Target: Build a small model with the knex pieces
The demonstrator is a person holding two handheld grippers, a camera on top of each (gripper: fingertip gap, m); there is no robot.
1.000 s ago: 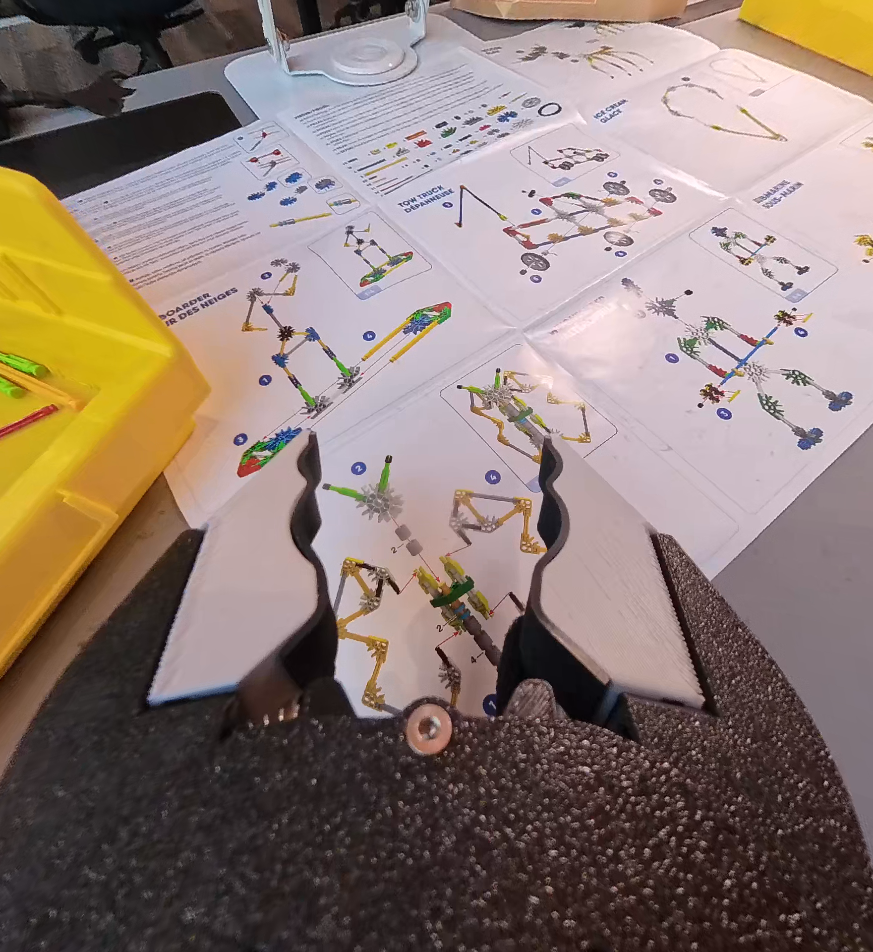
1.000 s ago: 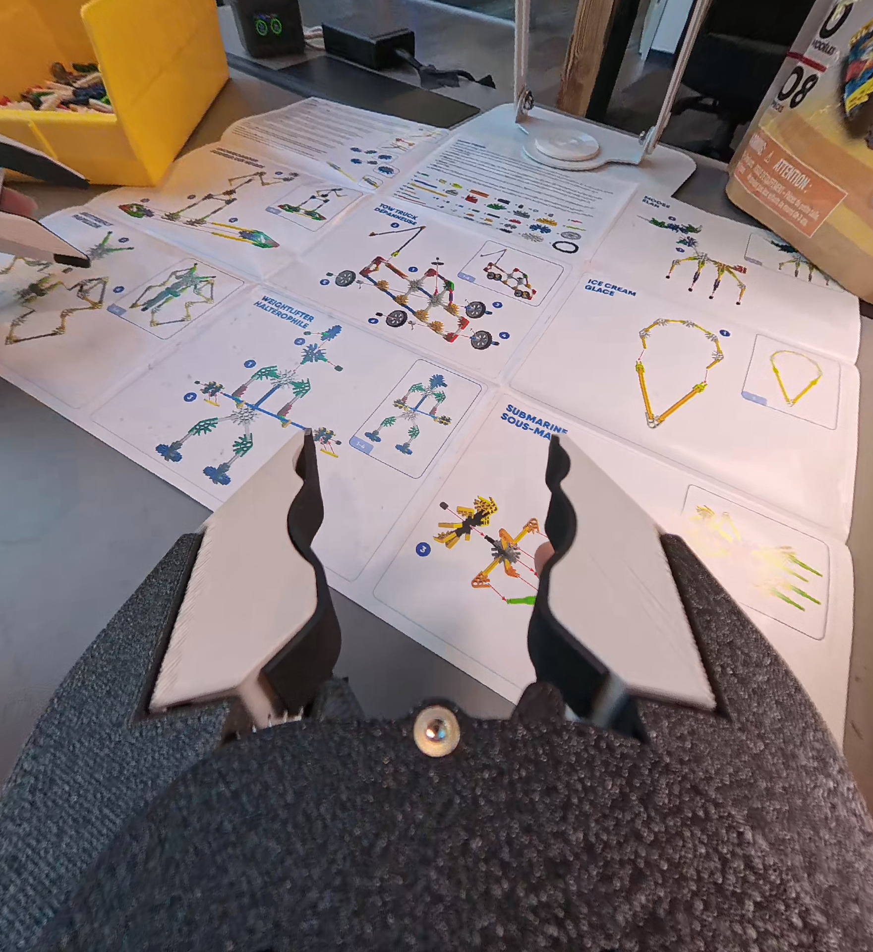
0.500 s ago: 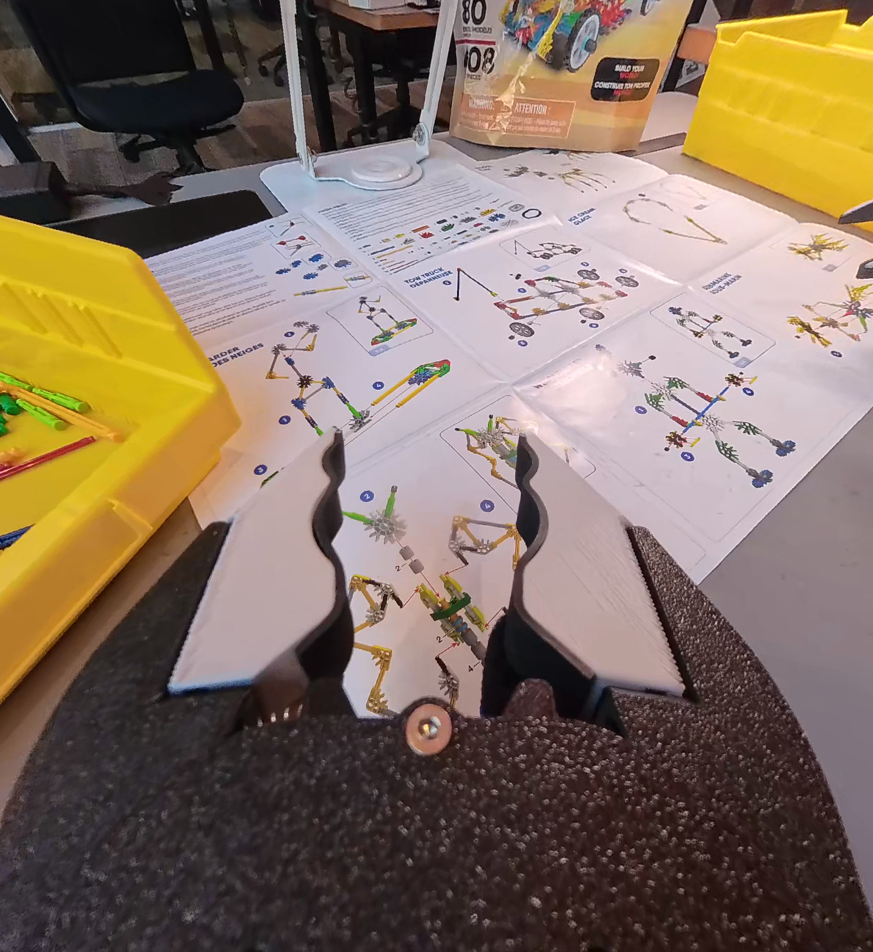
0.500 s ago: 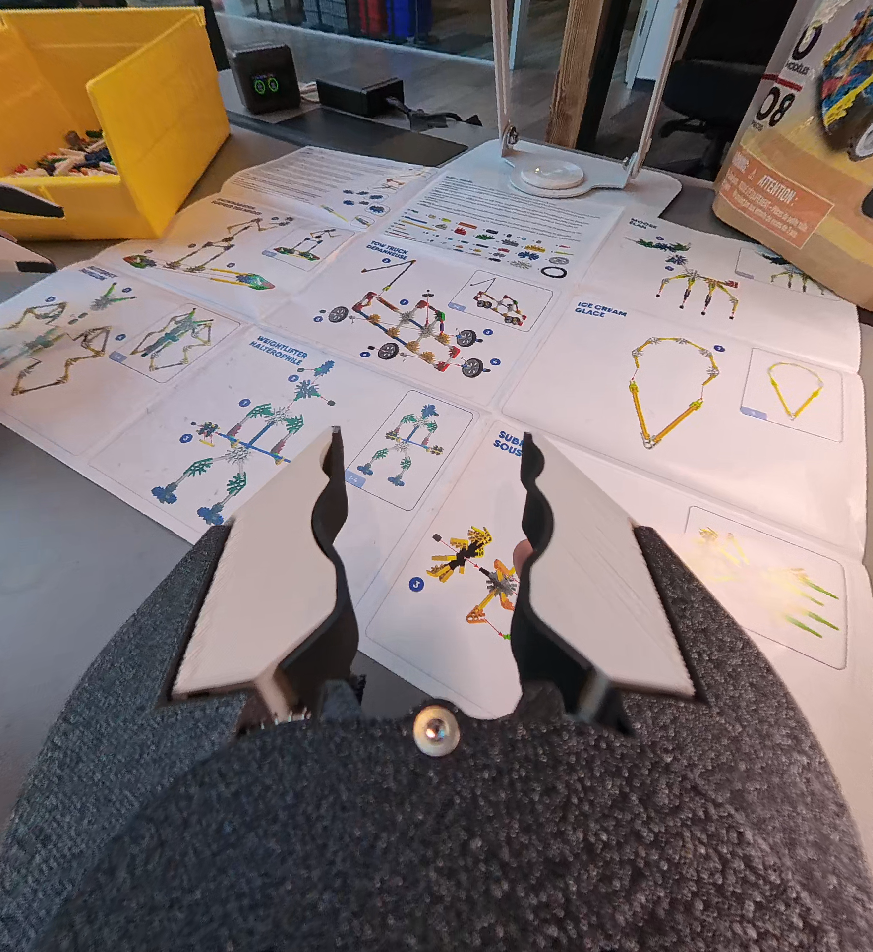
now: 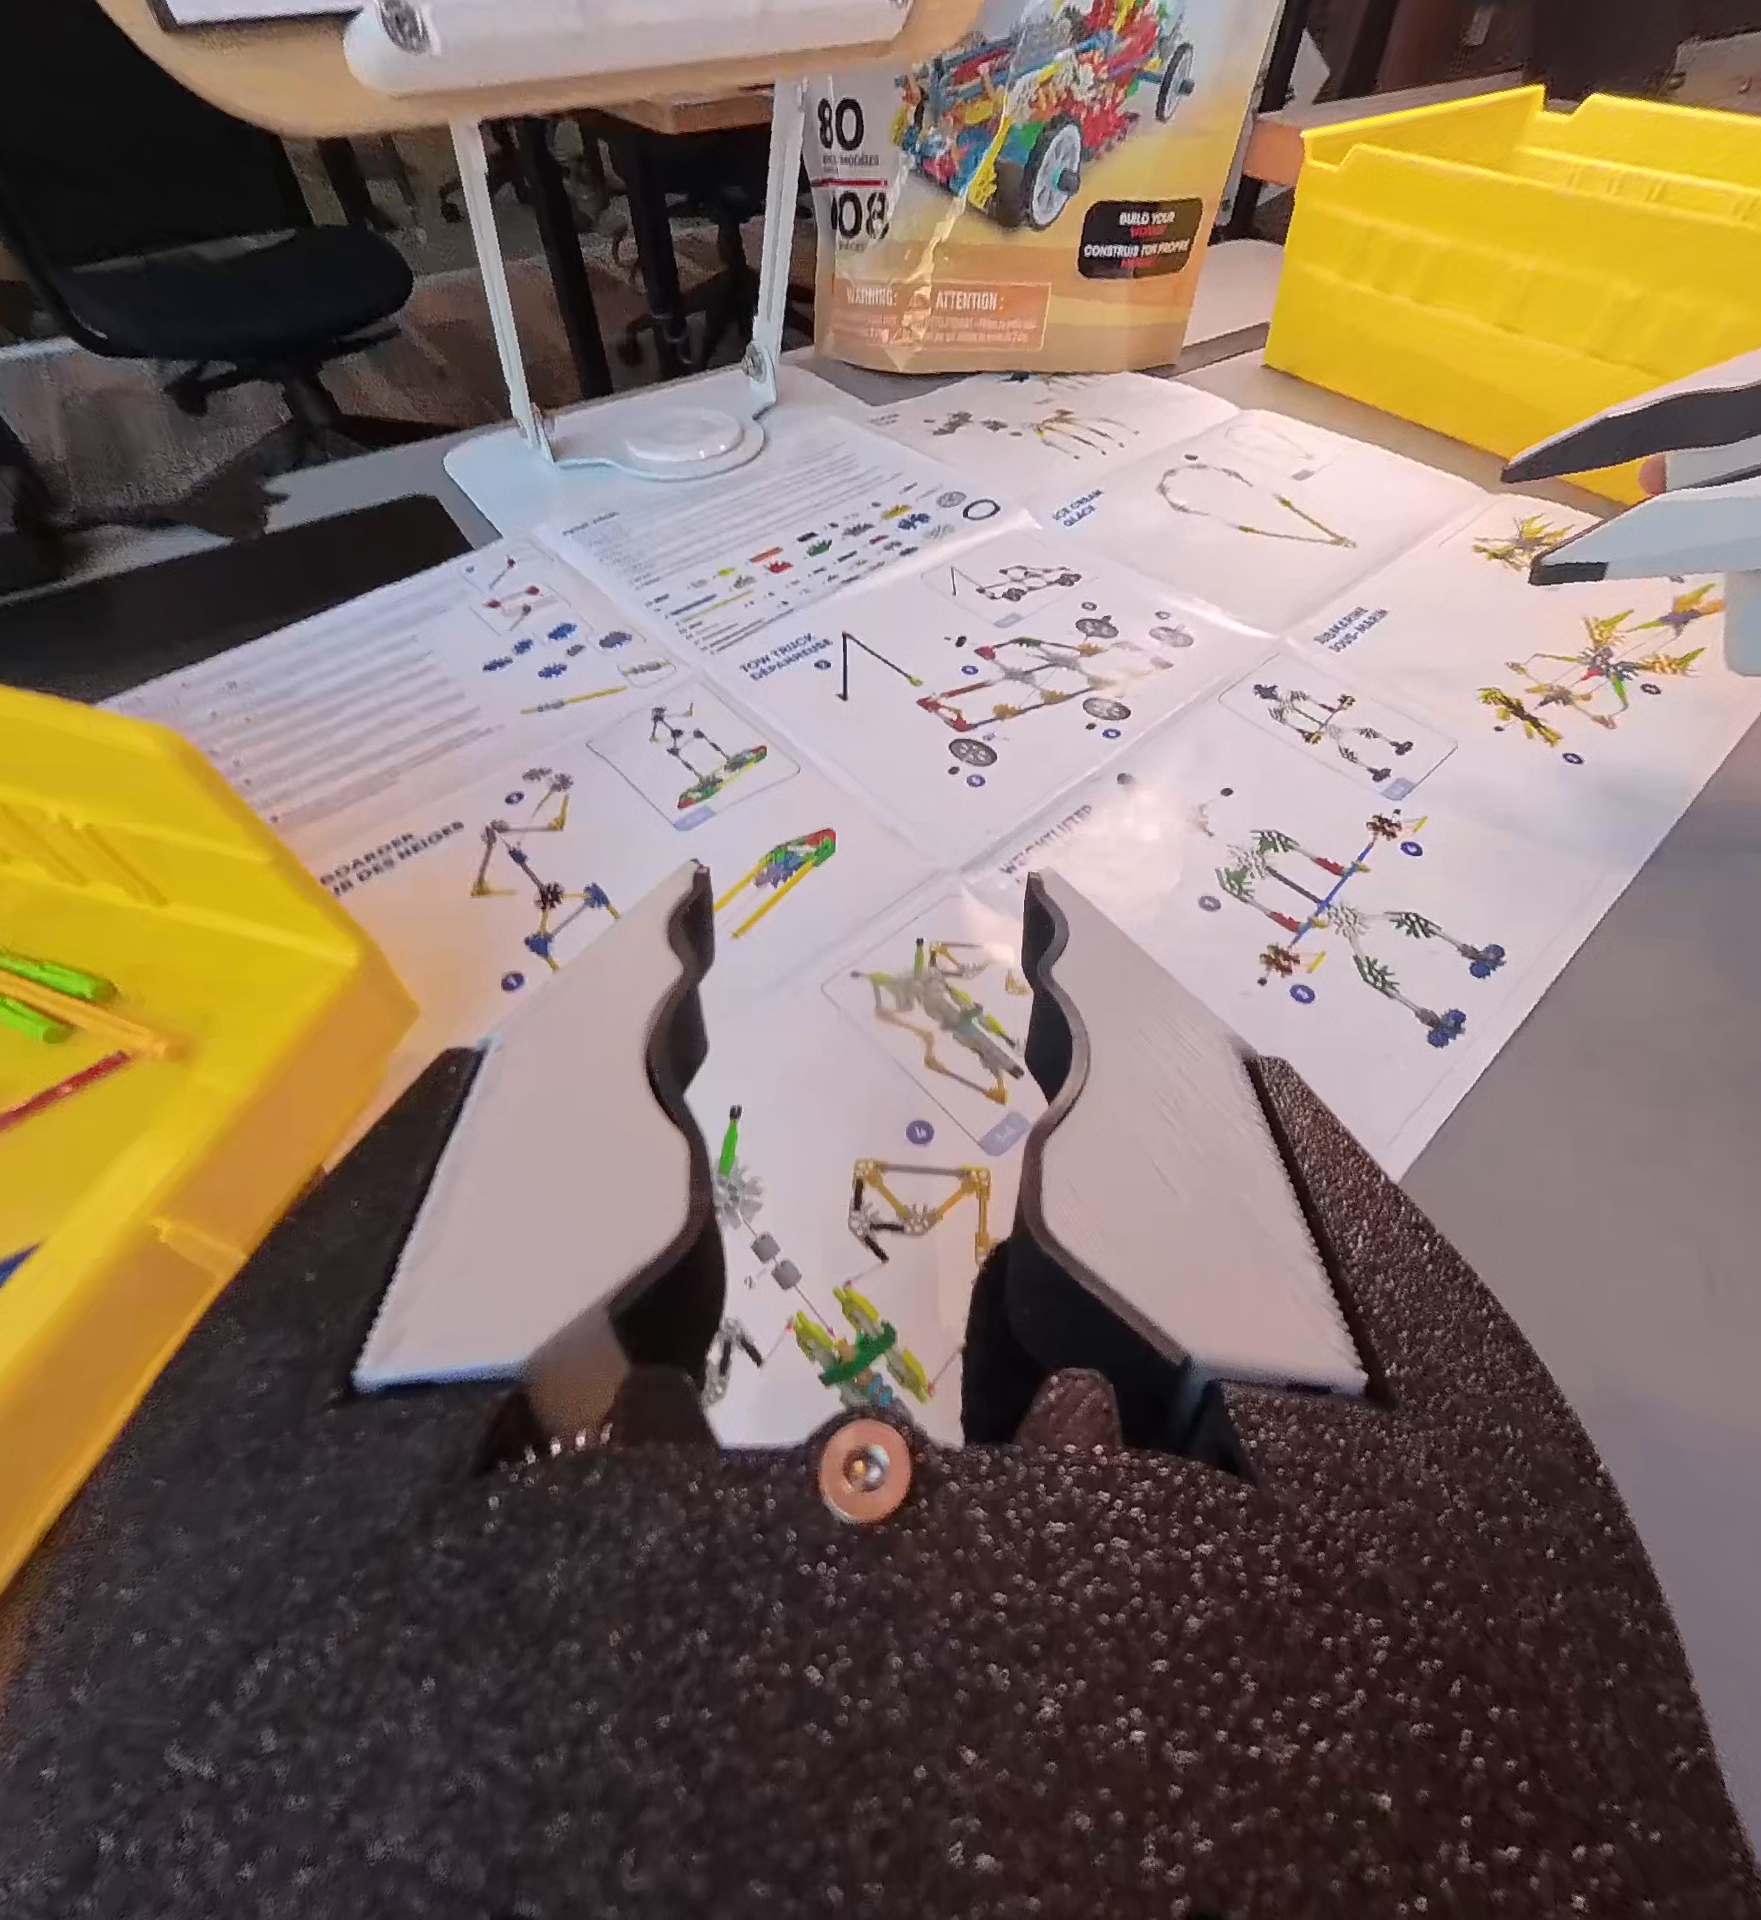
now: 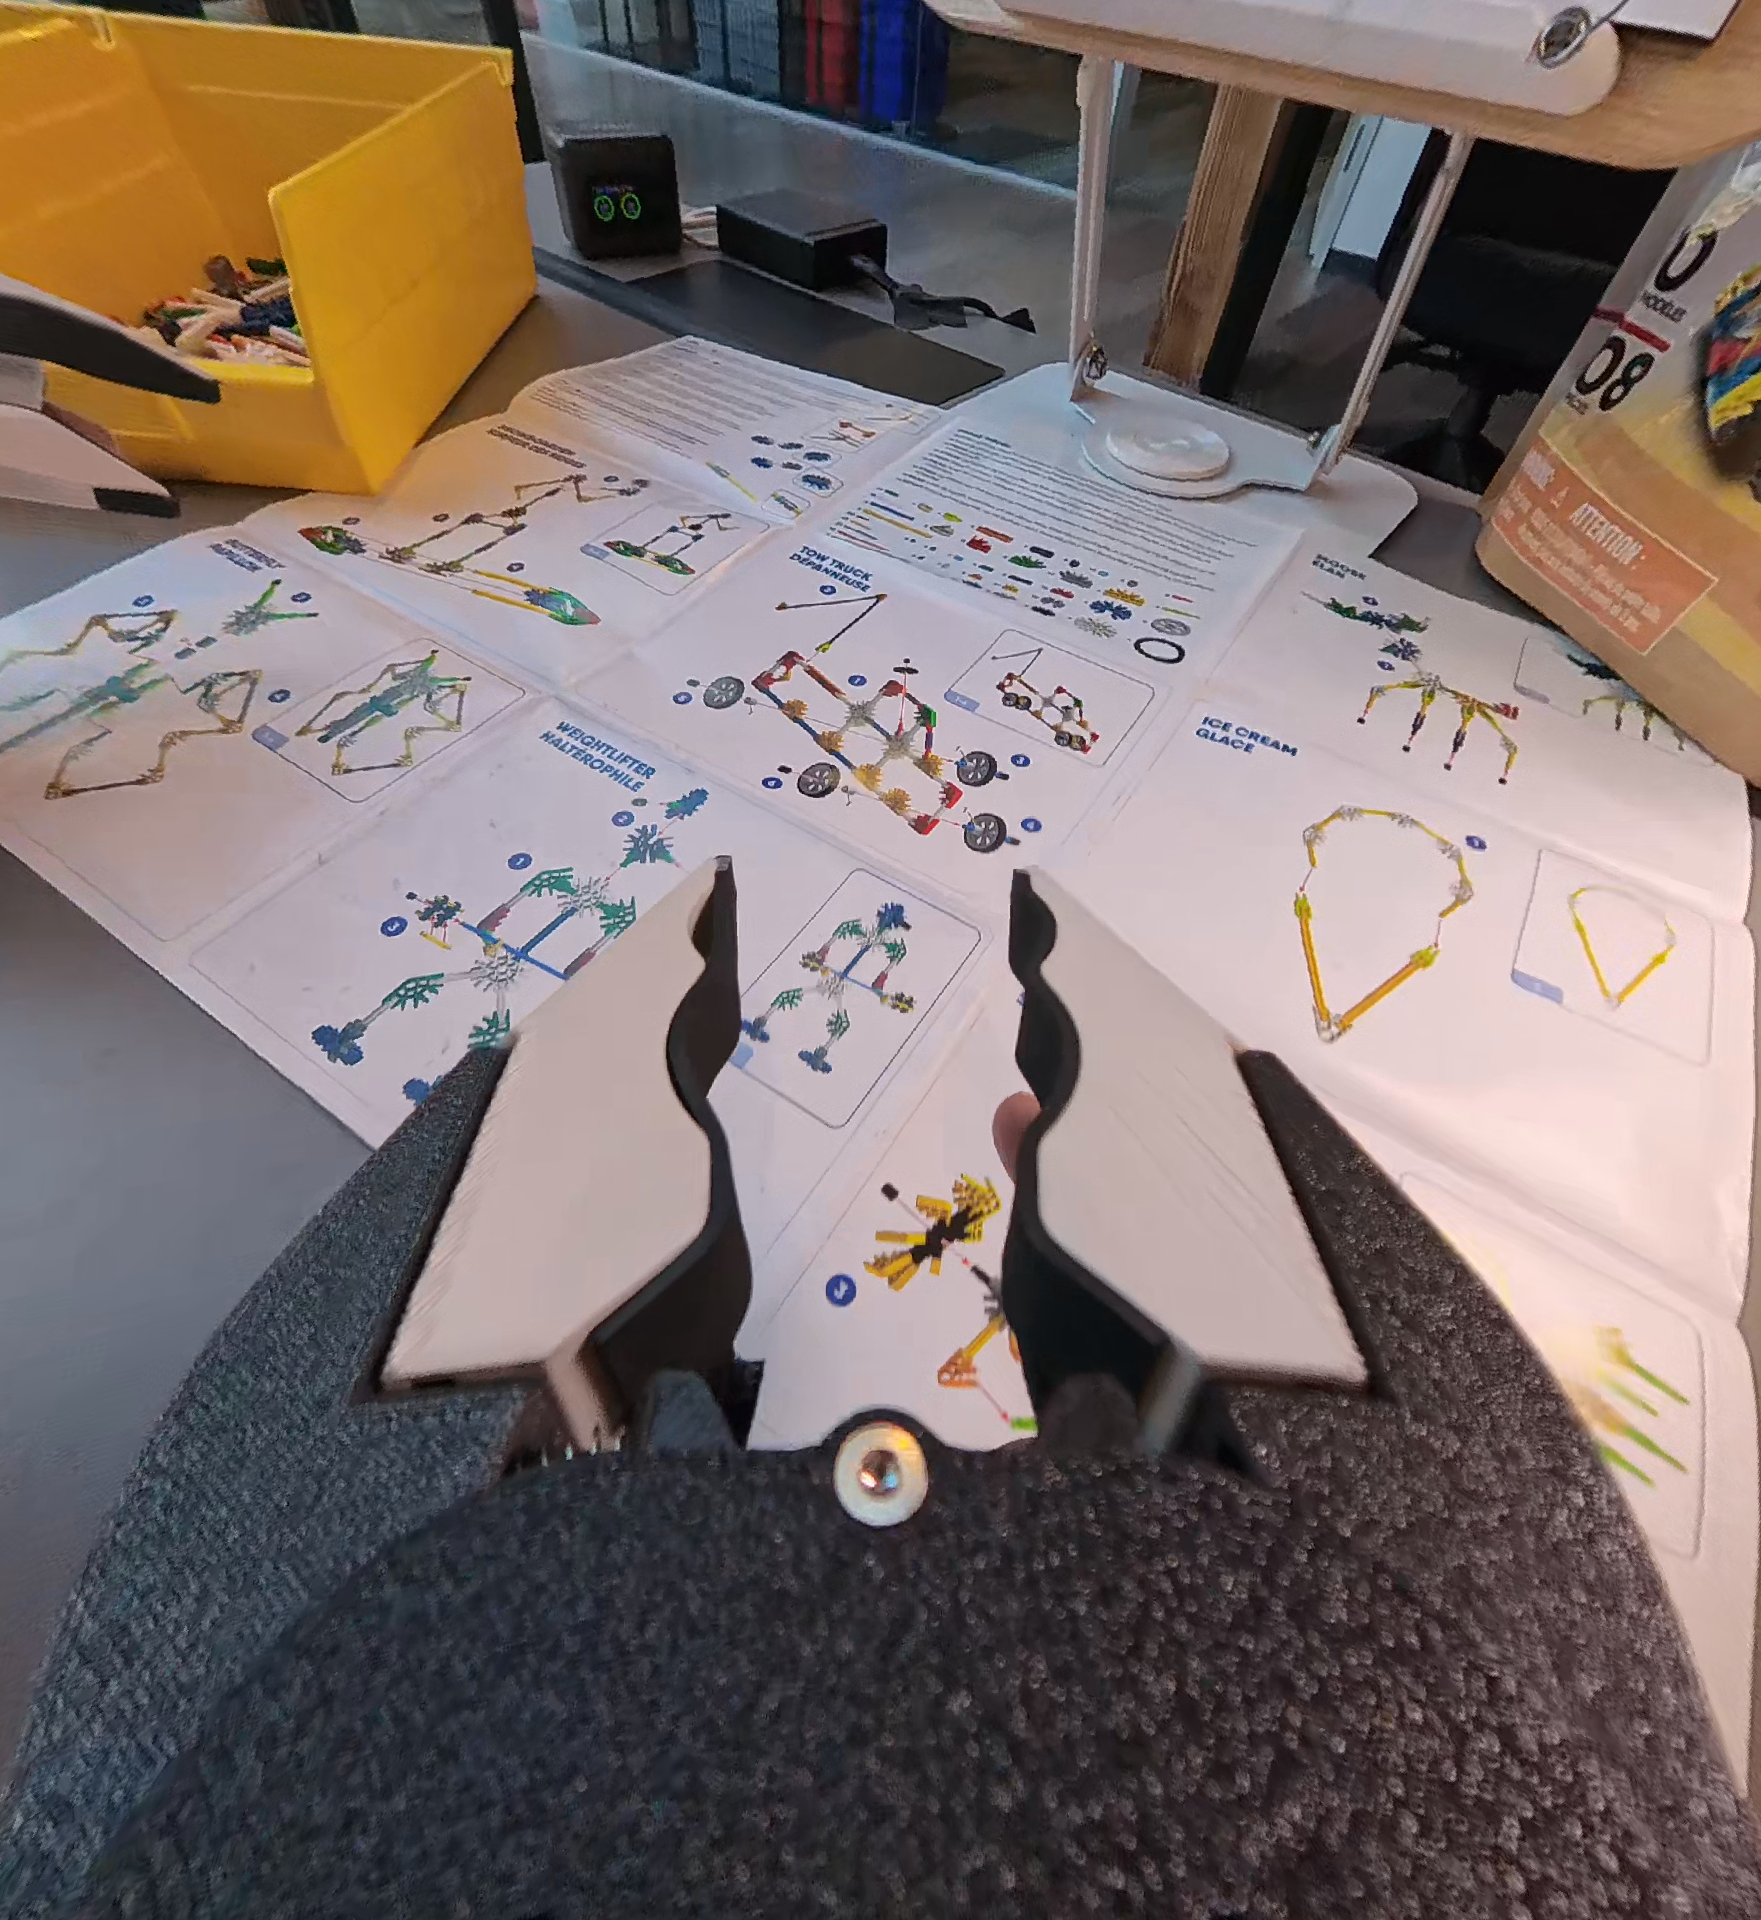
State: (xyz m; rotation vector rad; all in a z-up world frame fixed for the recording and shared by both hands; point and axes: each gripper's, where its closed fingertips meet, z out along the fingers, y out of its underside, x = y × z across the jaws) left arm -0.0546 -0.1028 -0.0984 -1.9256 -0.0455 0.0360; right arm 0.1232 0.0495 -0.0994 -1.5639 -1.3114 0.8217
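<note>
The left tool (image 5: 863, 904) has pale grey fingers with black wavy inner pads and a speckled black body. Under it lies a white instruction sheet (image 5: 959, 790) printed with yellow, green, blue and red models. To its left, a bright yellow bin (image 5: 128, 1039) holds green, orange and red rods. The right tool (image 6: 868, 883) is coloured alike, over the grey bench (image 6: 76, 1039).

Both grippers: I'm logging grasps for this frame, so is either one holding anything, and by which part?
Nothing is held. The left gripper and the right gripper are both open and empty, above the unfolded instruction sheet.
</note>
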